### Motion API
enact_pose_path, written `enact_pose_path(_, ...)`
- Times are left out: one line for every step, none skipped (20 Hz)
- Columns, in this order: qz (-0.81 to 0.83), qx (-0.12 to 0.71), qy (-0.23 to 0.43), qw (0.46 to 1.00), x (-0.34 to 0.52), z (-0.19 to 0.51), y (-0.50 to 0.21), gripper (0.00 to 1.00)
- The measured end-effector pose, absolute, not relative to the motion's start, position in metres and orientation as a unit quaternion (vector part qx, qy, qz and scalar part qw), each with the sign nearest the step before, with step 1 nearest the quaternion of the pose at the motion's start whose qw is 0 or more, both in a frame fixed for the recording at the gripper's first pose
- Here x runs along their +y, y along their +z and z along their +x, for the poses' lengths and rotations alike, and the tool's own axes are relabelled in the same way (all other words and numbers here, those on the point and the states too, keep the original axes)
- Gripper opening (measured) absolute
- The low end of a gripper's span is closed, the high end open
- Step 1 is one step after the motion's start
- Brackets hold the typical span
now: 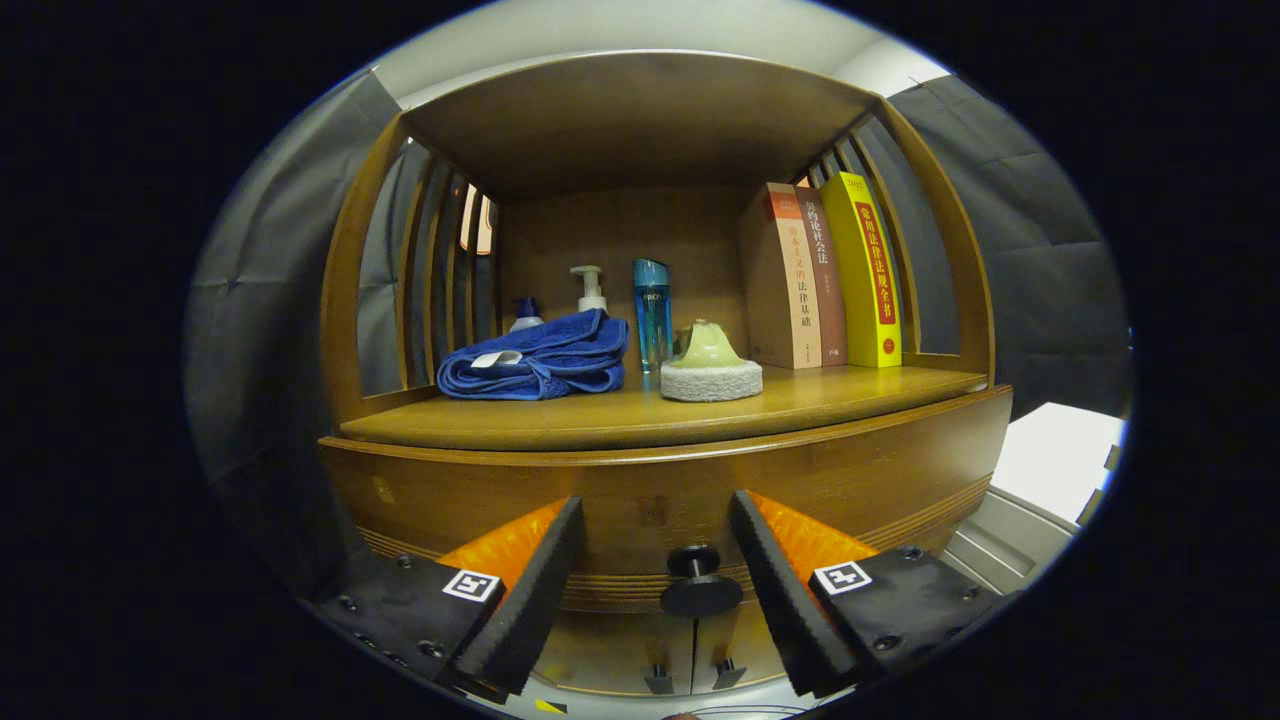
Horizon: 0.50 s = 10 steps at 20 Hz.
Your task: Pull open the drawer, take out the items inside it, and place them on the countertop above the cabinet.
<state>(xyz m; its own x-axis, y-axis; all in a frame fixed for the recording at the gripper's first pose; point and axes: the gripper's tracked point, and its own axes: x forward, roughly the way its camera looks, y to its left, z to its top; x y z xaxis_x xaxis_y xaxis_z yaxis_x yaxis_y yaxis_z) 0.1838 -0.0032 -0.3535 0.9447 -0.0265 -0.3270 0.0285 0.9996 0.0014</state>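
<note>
Gripper view: level gripper (655, 560), jaws spread wide, flanks closed drawer's knob (698, 580).

A wooden cabinet (660, 500) with slatted sides is flanked by grey padded walls (280, 290); a pale ceiling (640, 30) is seen above.

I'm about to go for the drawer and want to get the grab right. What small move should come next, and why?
Probably ease the tongs forward and close them on the drawer knob. They stand open, the knob sits between the two fingers, and neither finger appears to touch it. The drawer front still looks flush with the cabinet, so nothing inside can be reached until it is pulled.
</note>
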Motion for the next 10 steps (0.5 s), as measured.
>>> enact_pose_path(0.003, 0.166, -0.014, 0.986, -0.003, 0.188, -0.354, 0.99)
enact_pose_path(0.003, 0.164, -0.015, 0.986, -0.004, 0.19, -0.355, 0.99)
enact_pose_path(0.004, 0.164, -0.014, 0.986, -0.003, 0.19, -0.355, 0.99)
enact_pose_path(0.003, 0.164, -0.011, 0.986, -0.002, 0.188, -0.356, 0.98)
enact_pose_path(0.0, 0.162, -0.01, 0.987, -0.002, 0.188, -0.357, 0.98)
enact_pose_path(0.001, 0.162, -0.01, 0.987, -0.001, 0.187, -0.357, 0.98)
enact_pose_path(0.003, 0.163, -0.011, 0.987, 0.0, 0.187, -0.356, 0.98)
enact_pose_path(0.002, 0.162, -0.01, 0.987, 0.0, 0.187, -0.354, 0.98)
enact_pose_path(0.001, 0.154, -0.014, 0.988, -0.003, 0.19, -0.347, 0.99)
enact_pose_path(0.004, 0.141, -0.01, 0.99, -0.001, 0.19, -0.336, 0.99)
